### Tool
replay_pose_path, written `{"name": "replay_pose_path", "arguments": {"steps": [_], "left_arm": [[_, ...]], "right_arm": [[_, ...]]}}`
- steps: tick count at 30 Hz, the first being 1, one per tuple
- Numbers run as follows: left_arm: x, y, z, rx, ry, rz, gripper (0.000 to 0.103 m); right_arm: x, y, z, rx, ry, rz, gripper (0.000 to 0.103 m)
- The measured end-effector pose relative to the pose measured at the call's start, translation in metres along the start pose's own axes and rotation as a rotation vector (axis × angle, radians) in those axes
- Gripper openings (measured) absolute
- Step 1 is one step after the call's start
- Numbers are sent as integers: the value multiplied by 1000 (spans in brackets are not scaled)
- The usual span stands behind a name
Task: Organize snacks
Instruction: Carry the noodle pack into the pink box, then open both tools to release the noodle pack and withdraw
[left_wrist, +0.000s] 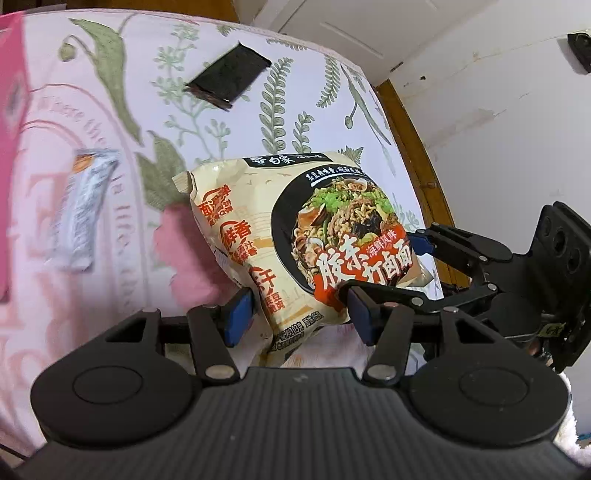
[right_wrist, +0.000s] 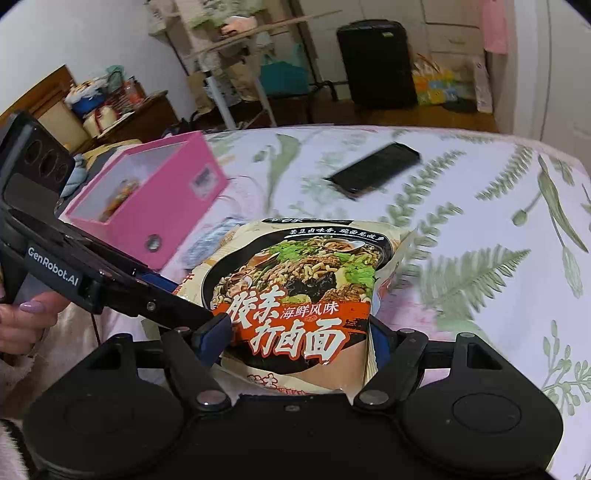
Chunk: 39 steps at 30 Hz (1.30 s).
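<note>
A cream instant-noodle packet (left_wrist: 295, 236) with a noodle-bowl picture lies over the floral bedsheet. My left gripper (left_wrist: 299, 314) is shut on its near end, blue pads on both sides. My right gripper (right_wrist: 299, 339) is shut on the same packet (right_wrist: 295, 295) from the other side; it also shows in the left wrist view (left_wrist: 443, 254). A pink box (right_wrist: 147, 199), open on top, stands left of the packet. A silver snack sachet (left_wrist: 83, 206) and a dark flat packet (left_wrist: 229, 74) lie on the sheet.
The bed's wooden edge (left_wrist: 413, 147) and a white wall are to the right in the left wrist view. Beyond the bed are a black suitcase (right_wrist: 376, 59), a folding stand and cluttered furniture. A hand (right_wrist: 22, 317) holds the left gripper's handle.
</note>
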<state>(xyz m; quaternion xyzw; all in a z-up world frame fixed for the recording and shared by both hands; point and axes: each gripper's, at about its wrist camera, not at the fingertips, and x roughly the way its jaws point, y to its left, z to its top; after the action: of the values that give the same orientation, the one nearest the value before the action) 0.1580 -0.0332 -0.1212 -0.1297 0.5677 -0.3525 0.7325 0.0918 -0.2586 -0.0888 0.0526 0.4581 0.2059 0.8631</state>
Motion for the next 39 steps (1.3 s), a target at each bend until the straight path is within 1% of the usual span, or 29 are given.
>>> {"name": "replay_pose_path", "arguments": {"steps": [5, 11, 15, 17, 19, 21, 23, 24, 26, 28, 32, 36, 37, 38, 39], "left_arm": [[-34, 7, -15, -20, -18, -3, 54], [-79, 7, -26, -7, -94, 20, 54], [-105, 18, -25, -16, -117, 24, 54], [-121, 28, -24, -20, -133, 35, 54], [-136, 39, -23, -18, -151, 68, 54], [-153, 53, -22, -25, -177, 120, 54], [-171, 68, -20, -26, -205, 160, 54], [-178, 74, -20, -19, -220, 178, 54], [-191, 83, -17, -17, -244, 237, 54], [-203, 91, -14, -13, -267, 281, 54], [-221, 112, -4, -14, -304, 351, 54], [-221, 133, 12, -11, -316, 404, 55], [-219, 138, 16, -16, -315, 417, 56], [-218, 142, 20, -18, -317, 436, 61], [-215, 145, 23, 5, -317, 467, 66]], "right_arm": [[-8, 36, 5, -38, -2, 2, 80], [-18, 67, 18, -72, -44, 26, 80], [-18, 86, 32, -88, -45, 61, 80], [-13, 92, 40, -101, -56, 101, 80], [-3, 98, 50, -112, -61, 168, 79], [8, 106, 60, -111, -58, 233, 76], [20, 122, 72, -155, -57, 272, 74], [26, 131, 78, -188, -63, 277, 73], [41, 147, 91, -230, -62, 289, 71], [55, 159, 105, -237, -56, 305, 71], [82, 182, 126, -250, -67, 301, 71], [109, 194, 137, -229, -75, 268, 71], [114, 195, 138, -224, -71, 260, 71], [122, 197, 140, -216, -62, 257, 71], [127, 198, 140, -207, -55, 260, 71]]}}
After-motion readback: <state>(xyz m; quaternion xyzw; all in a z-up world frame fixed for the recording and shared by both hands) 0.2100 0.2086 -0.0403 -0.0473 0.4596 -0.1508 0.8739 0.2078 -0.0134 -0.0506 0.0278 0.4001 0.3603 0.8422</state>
